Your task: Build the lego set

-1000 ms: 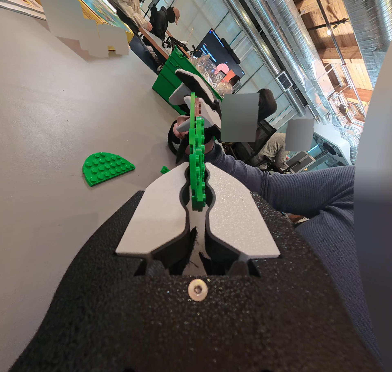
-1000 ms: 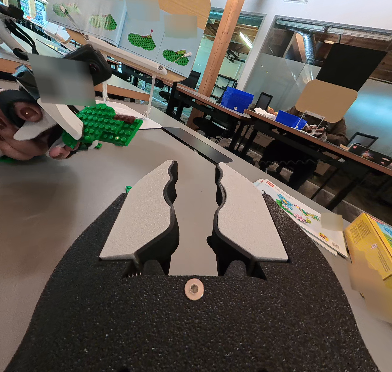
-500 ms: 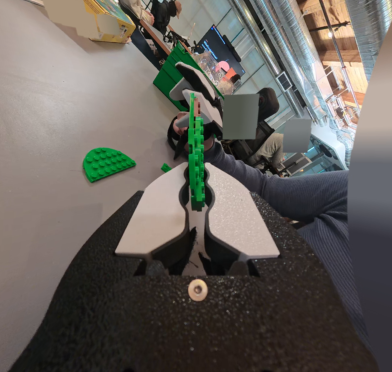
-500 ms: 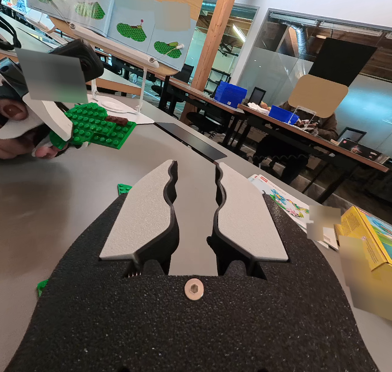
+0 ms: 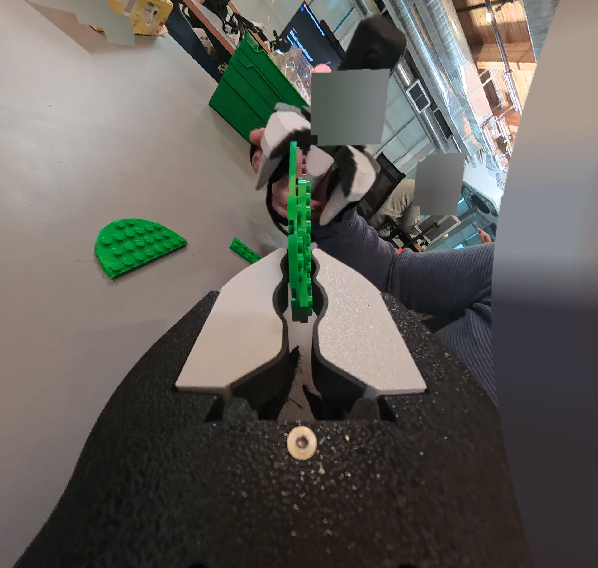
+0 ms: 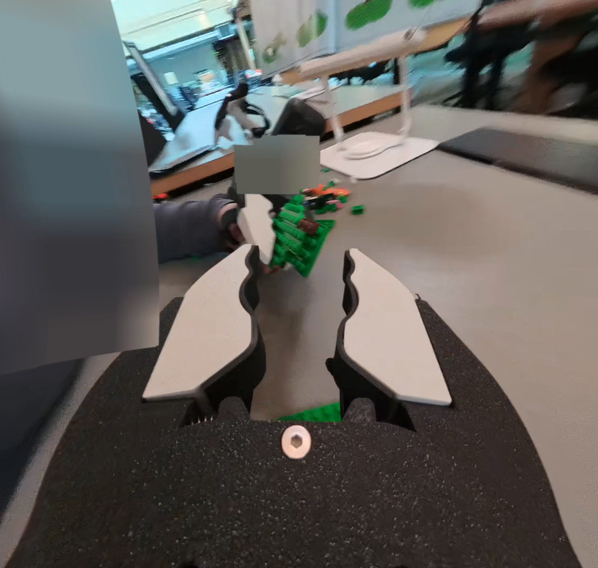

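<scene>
The left gripper [image 5: 299,288] clamps its jaws on the green plate assembly [image 5: 299,245] at frame centre, presenting it edge-on while the right gripper [image 6: 299,266], jaws wide, hovers empty above the surface [image 6: 453,261].

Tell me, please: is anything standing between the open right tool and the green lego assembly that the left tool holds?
Nothing visible does. The right tool is open and empty, and only bare grey table shows between it and the green lego assembly. The left tool grips that assembly at its near edge only.
</scene>
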The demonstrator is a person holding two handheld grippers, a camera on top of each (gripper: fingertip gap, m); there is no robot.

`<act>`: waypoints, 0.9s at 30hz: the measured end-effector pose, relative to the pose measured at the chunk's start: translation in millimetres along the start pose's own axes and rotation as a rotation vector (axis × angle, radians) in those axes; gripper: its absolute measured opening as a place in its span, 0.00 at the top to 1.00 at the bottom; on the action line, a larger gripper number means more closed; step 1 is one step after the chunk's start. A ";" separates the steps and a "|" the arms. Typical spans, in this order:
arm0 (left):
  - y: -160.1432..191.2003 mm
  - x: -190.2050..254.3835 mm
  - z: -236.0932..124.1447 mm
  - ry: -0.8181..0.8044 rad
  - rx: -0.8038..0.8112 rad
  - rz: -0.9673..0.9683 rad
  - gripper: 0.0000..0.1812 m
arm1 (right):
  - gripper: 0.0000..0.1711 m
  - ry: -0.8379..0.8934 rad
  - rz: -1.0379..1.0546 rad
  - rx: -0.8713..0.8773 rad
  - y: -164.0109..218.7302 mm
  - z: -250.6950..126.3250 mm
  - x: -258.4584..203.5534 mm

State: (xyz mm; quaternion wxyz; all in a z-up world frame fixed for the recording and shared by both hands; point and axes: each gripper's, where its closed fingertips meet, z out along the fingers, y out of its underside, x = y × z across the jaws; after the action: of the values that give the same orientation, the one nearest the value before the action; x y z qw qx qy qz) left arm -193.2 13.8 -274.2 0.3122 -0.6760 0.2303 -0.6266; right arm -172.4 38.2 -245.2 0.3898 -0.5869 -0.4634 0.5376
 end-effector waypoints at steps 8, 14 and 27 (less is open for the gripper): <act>9.5 5.0 4.5 0.009 -0.070 0.040 0.95 | 0.77 -0.079 0.243 -0.047 7.4 16.6 -13.8; 8.2 15.9 3.1 0.074 -0.053 0.076 0.90 | 0.95 -0.163 0.349 0.001 6.5 19.7 -18.6; -26.4 7.0 -19.5 0.140 0.193 -0.103 0.79 | 0.95 -0.138 0.542 0.129 5.2 8.8 7.3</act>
State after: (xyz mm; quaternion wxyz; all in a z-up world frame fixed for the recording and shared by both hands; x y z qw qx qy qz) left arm -213.8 24.7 -250.1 0.3264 -0.6083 0.1552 -0.7066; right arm -180.6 43.4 -253.2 0.2359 -0.6255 -0.2799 0.6890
